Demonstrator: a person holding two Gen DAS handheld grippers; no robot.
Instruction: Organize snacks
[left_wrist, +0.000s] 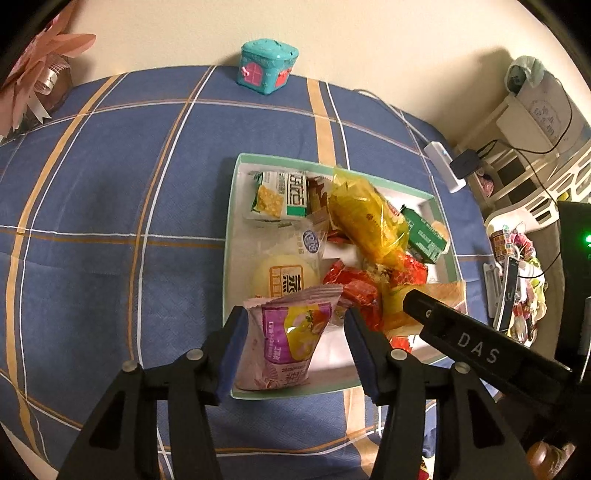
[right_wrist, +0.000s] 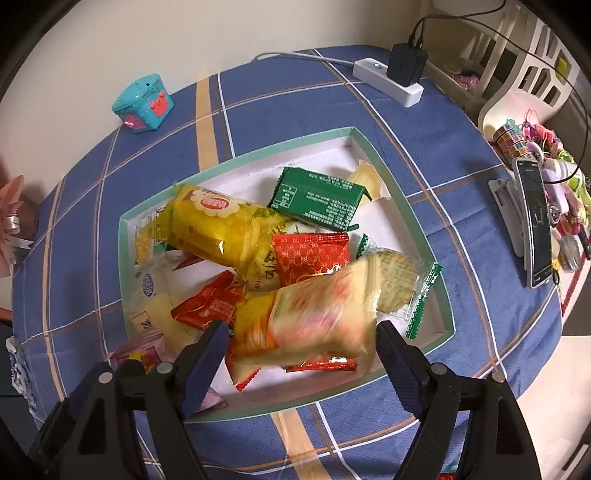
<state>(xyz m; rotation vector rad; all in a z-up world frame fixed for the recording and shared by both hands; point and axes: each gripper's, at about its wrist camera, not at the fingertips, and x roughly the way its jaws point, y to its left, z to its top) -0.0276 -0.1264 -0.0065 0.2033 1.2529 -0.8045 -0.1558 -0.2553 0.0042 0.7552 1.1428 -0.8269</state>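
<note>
A shallow white box with a green rim (left_wrist: 231, 221) (right_wrist: 373, 155) lies on the blue checked cloth and holds several snack packets. A pink-purple packet (left_wrist: 284, 343) stands at its near edge between the fingers of my left gripper (left_wrist: 293, 317). The left pad touches it and the right pad stands clear, so the gripper is open. My right gripper (right_wrist: 301, 328) is open over the box. A blurred yellow-orange packet (right_wrist: 314, 314) lies loose between its fingers, on top of the pile. A yellow packet (right_wrist: 221, 229), a green one (right_wrist: 317, 201) and red ones (right_wrist: 310, 251) fill the middle.
A teal toy box (left_wrist: 267, 66) sits at the table's far edge. A white power strip with a black charger (right_wrist: 388, 77) lies at the far right. A phone on a stand (right_wrist: 535, 229) and small clutter crowd the right edge. A pink paper flower (left_wrist: 37, 74) is far left.
</note>
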